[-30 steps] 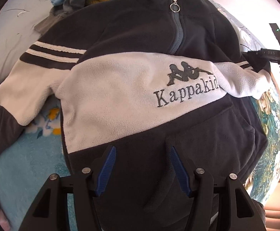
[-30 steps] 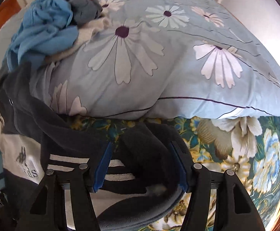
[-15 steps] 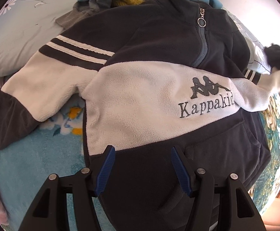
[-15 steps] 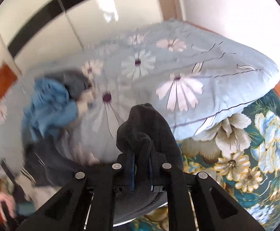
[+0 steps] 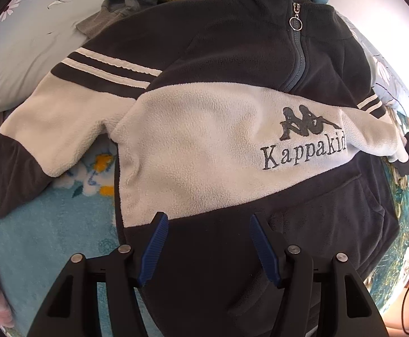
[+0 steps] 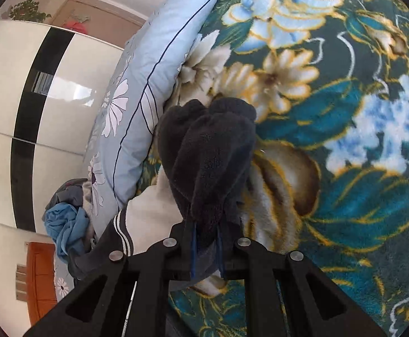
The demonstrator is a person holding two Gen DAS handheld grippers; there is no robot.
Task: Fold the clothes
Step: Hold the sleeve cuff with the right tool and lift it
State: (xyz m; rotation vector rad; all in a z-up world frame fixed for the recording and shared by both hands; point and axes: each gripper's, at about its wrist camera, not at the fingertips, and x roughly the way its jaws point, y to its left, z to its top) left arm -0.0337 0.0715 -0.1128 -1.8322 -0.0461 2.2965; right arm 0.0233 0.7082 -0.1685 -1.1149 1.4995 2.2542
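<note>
Now the right hand-held gripper (image 6: 205, 248) pinches the dark sleeve cuff (image 6: 207, 151) of the fleece pullover (image 5: 204, 129) spread on the bed; the left hand-held gripper (image 5: 208, 245) hovers open above its near hem and should pin it, I think, while the sleeve crosses over the chest

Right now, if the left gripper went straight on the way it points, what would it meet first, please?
Probably the fleece pullover: the open left gripper already hangs over its dark hem, and the pale chest band lies straight ahead. How far above the cloth it is cannot be told.

A floral blanket (image 6: 345, 118) bears the fleece jacket (image 5: 204, 146) and a pillow (image 6: 153, 64).
</note>
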